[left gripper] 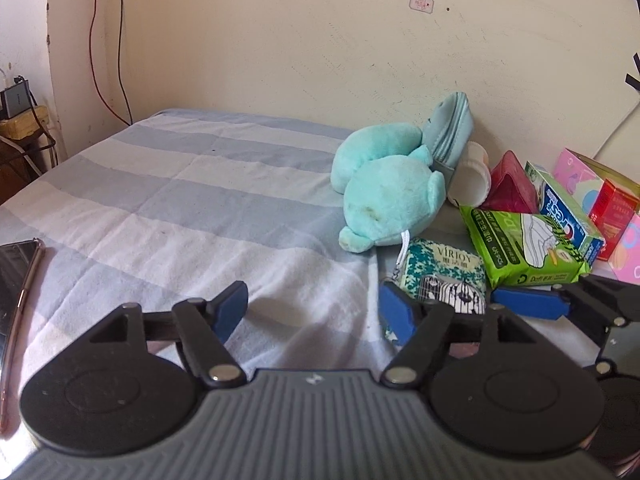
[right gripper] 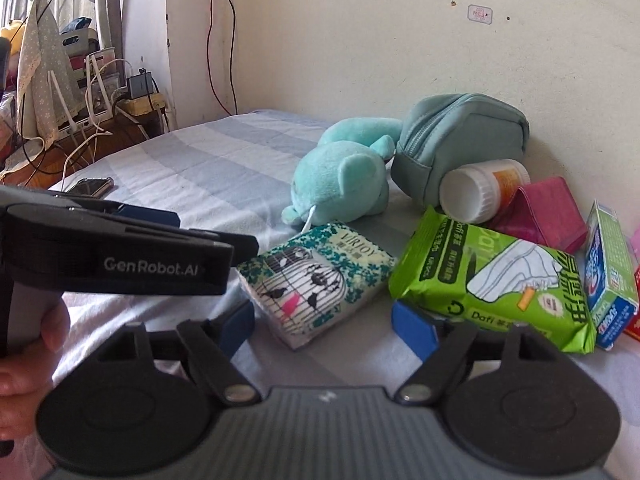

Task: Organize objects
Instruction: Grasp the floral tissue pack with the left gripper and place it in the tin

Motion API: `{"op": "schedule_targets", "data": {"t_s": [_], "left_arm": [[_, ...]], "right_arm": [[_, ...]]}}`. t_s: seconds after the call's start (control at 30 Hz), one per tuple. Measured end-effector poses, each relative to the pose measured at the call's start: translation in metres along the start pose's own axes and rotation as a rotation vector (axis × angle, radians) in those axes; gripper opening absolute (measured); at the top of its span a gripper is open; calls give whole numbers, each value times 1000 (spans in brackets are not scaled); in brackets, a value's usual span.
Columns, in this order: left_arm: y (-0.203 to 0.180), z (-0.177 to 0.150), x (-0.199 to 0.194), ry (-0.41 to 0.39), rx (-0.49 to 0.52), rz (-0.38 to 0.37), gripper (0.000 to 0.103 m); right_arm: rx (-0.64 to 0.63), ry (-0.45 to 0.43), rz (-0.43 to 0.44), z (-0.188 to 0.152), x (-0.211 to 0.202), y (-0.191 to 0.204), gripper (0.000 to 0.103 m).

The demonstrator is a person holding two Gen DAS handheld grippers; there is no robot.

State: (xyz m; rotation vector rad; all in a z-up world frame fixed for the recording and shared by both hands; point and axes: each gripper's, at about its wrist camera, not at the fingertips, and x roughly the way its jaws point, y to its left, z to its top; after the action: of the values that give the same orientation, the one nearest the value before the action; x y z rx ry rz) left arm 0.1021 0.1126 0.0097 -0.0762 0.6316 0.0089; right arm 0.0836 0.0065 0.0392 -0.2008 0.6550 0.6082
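With nothing gripped, both spread wide — right gripper (right gripper: 324,328) lined up w/ tissue pack (right gripper: 316,284), left gripper (left gripper: 314,308) beside, prob. readying pickup.

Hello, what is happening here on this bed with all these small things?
A person holds a two-finger gripper in each hand over a bed with a striped sheet. Both the left gripper and the right gripper are open and hold nothing. The right one points at the tissue pack printed with a birdcage. Behind it lie a teal plush toy, a teal pouch, a white bottle on its side and a green wipes pack. Nothing looks sorted yet.
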Motion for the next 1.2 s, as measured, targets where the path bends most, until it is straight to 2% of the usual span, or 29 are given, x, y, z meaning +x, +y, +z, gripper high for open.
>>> {"op": "schedule_targets", "data": {"t_s": [0.13,0.23,0.3,0.4,0.53,0.67,0.77,0.83,0.9,0.97,1.03,1.13,1.2], "left_arm": [[3,0,11,34,-11,-68,75],[-4,-2,12,26,17,-84,74],[-12,-4,10,23,50,-89,63],[-20,-6,4,38,67,-107,48],[-23,-8,-7,85,51,-151,46],[-10,-8,-18,138,-62,-280,54],[-6,-6,-18,196,-148,-376,54],[-22,-7,-17,234,-157,-450,54],[-44,-12,-13,273,-128,-479,52],[-65,-16,-17,239,-58,-423,50],[-79,-16,-23,230,-26,-409,48],[-94,-7,-32,206,7,-436,47],[-111,5,-39,151,53,-472,47]], "right_arm": [[15,4,12,2,2,-1,80],[11,2,15,2,2,0,78],[3,-2,10,1,1,1,70],[-6,-7,-3,-1,-2,4,68],[-5,-4,3,-10,-17,-1,67],[-16,7,13,-26,-40,-9,64],[-36,-6,6,-40,-57,-10,60],[-40,-23,1,-47,-64,-10,60],[-55,-34,-6,-48,-66,-7,56],[-71,-53,-46,-49,-68,-3,54],[-56,-63,-56,-52,-73,-6,53],[-21,-126,-65,-56,-93,-18,53],[-54,-200,-145,-56,-109,-22,53]]}}
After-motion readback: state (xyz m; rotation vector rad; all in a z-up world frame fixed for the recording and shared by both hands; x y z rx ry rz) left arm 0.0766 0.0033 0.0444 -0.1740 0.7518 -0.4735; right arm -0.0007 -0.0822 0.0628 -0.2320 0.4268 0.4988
